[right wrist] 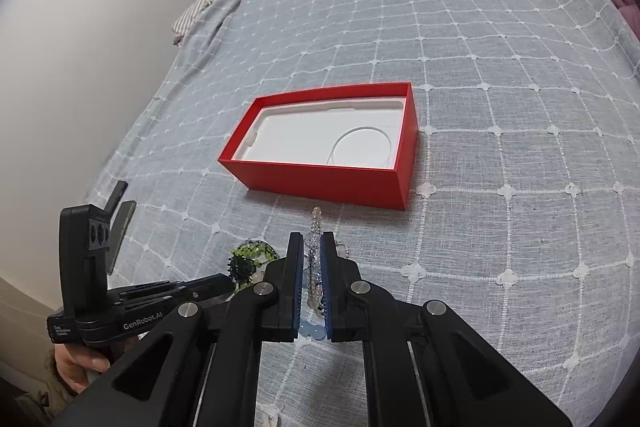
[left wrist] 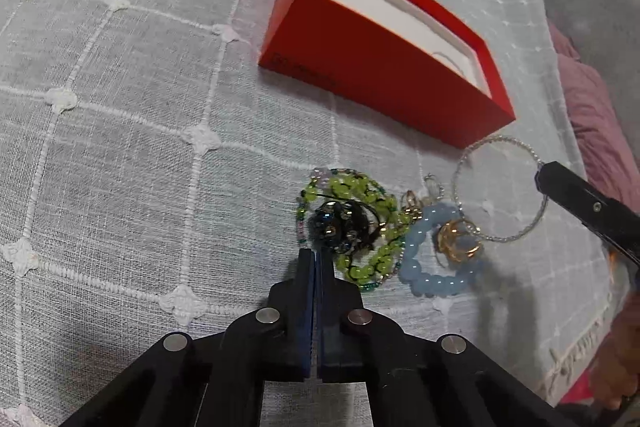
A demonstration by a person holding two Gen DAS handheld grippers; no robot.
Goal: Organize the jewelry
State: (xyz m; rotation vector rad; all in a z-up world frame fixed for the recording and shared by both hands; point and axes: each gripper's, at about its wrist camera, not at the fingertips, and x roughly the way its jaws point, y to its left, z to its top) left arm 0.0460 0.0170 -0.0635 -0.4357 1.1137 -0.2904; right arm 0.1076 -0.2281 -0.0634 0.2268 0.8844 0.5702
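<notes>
We had the left gripper (left wrist: 316, 255) low over the bedspread (left wrist: 120, 107), its 2 blue-padded fingers (left wrist: 305, 291) pressed flat together with no gap, and nothing showed between them. Their tips sat right at the 6 o'clock edge of the jewelry pile, just under the dark beaded cluster (left wrist: 340, 227) that lay on top of the green beaded bracelet (left wrist: 360, 195). At 3 o'clock from that, touching it, lay the pale blue beaded bracelet (left wrist: 432, 267) with gold rings (left wrist: 458, 243) resting on it.

Over on our right gripper (right wrist: 311, 267), the fingers stood a little apart and the clear beaded bangle (left wrist: 500, 187) ran edge-on up the gap; whether the pads truly bit on it, we could not tell. From the left wrist view, 1 black fingertip (left wrist: 560, 179) met that bangle at its 2 o'clock rim.

The red box (right wrist: 320, 179) sat open at 12 o'clock from the pile, near it but apart, its white moulded insert (right wrist: 304, 135) showing a thin ring-shaped outline at the right end. The left gripper's body (right wrist: 100, 307) showed at 8 o'clock in the right wrist view, a hand (right wrist: 76, 367) under it.
</notes>
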